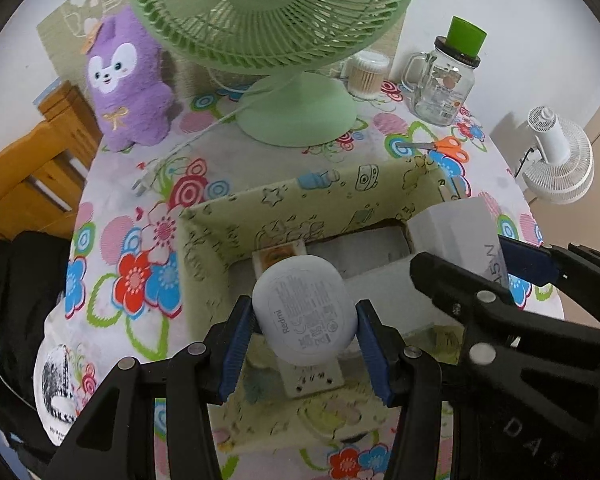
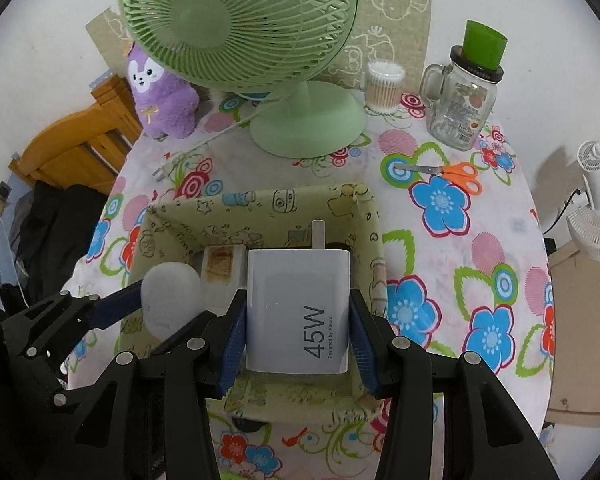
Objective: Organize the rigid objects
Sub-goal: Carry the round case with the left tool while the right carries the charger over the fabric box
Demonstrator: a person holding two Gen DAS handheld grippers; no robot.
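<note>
Tongs both loaded | our left gripper (image 1: 305, 334) pinches the earbud case (image 1: 305, 308), box (image 1: 220, 216) right under it | our right gripper (image 2: 298, 320) clamps the 45W charger (image 2: 298, 312), prong forward, over the same box | fan (image 2: 236, 24) and scissors (image 2: 450, 172) further ahead

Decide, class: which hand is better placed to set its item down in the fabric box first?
Probably the right. Its charger, clamped in the right gripper, hangs over bare box floor. The left gripper holds the earbud case directly above items already lying inside.
</note>
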